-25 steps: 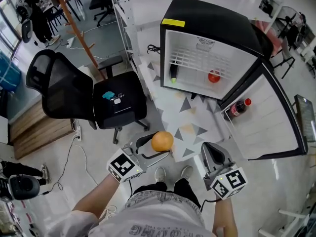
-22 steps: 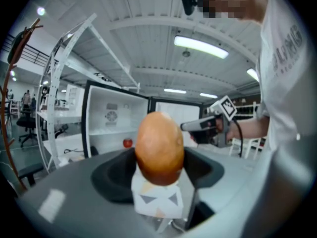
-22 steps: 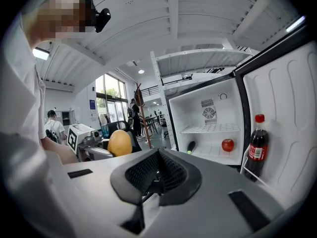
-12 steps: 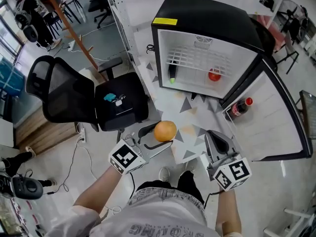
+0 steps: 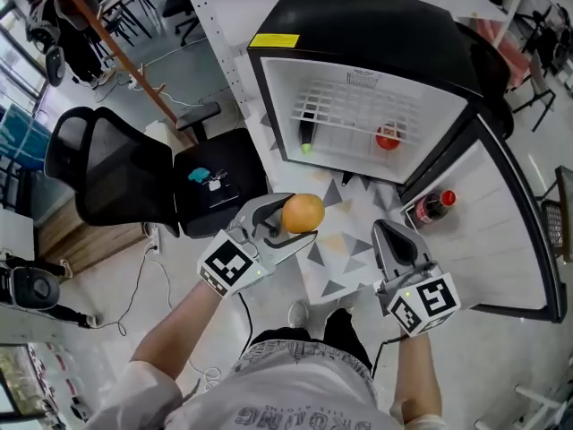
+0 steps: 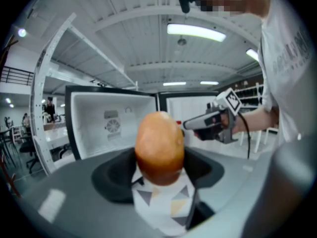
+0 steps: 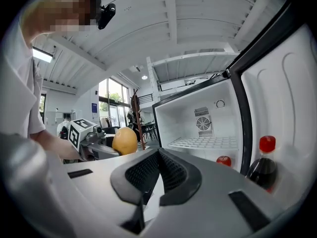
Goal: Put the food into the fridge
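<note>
Left hand-held gripper [image 5: 298, 222] is clamped on the orange [image 5: 303, 212], one jaw on each side of it. The left gripper view looks past the fruit straight into the open fridge [image 5: 376, 34]. Right hand-held gripper [image 5: 385, 233] has its jaws pressed together with nothing in them, and it hangs in front of the fridge over toward the door [image 5: 506, 222] side.

What's changed: compared with a second ago the orange is a lot nearer the fridge. Back then it was well out in front, over the patterned floor mat [image 5: 333, 271]. Now it sits just in front of the lower edge of the opening, on the side away from the door. The fridge also fills more of the head view, so I'd say the person has stepped in too. The right one has barely shifted relative to the fridge.

For the task, I'd call this the tail end of the carry, and the placing isn't done yet since the orange isn't inside. The fridge already has a red tomato-looking thing [image 5: 388, 138] on its floor near the door side and a dark green item [image 5: 307, 134] standing toward the other side. A cola bottle [image 5: 430, 206] sits in the door. There's bare room between the red and green things, so that's probably where it should go. It's round, so it could roll a bit once it's let go.
</note>
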`<state>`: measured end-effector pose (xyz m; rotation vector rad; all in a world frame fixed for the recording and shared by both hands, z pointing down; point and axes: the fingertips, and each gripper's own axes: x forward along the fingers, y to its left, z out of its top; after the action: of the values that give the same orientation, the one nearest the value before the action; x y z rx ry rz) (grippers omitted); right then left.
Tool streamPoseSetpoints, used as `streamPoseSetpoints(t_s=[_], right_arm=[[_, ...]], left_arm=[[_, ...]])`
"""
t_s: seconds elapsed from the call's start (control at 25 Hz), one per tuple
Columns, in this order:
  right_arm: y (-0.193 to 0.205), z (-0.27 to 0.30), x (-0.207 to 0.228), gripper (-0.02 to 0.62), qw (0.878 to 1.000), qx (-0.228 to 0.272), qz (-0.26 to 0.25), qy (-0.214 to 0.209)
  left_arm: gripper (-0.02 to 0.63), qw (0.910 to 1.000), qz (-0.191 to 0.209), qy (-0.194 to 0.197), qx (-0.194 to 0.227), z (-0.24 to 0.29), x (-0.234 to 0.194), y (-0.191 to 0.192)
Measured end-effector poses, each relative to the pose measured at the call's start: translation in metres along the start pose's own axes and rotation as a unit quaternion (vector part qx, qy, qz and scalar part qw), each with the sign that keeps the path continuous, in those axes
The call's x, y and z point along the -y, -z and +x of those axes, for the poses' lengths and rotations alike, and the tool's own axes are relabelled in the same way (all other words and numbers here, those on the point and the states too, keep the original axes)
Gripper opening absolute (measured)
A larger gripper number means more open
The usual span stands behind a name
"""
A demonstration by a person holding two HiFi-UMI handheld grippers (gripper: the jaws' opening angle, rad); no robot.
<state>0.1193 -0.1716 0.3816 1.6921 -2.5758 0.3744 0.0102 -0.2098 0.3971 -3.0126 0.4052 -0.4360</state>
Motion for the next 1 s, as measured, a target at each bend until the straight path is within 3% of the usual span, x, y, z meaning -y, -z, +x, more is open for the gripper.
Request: streamPoseSetpoints(t_s=[0.48,1.0], right_arm=[[-0.011,0.044,0.06,0.002,1.0,0.017,-0.004,-0.002],[-0.016,0.077,0.08,0.002,0.998,0.045,-0.029,0.017]], left_arm=[[0.301,0.9971,0.061,-0.037,-0.028,0.083,-0.062,-0.012],[0.301,0.9823,0.17,-0.039,-0.069,0.142,-0.112,-0.008]])
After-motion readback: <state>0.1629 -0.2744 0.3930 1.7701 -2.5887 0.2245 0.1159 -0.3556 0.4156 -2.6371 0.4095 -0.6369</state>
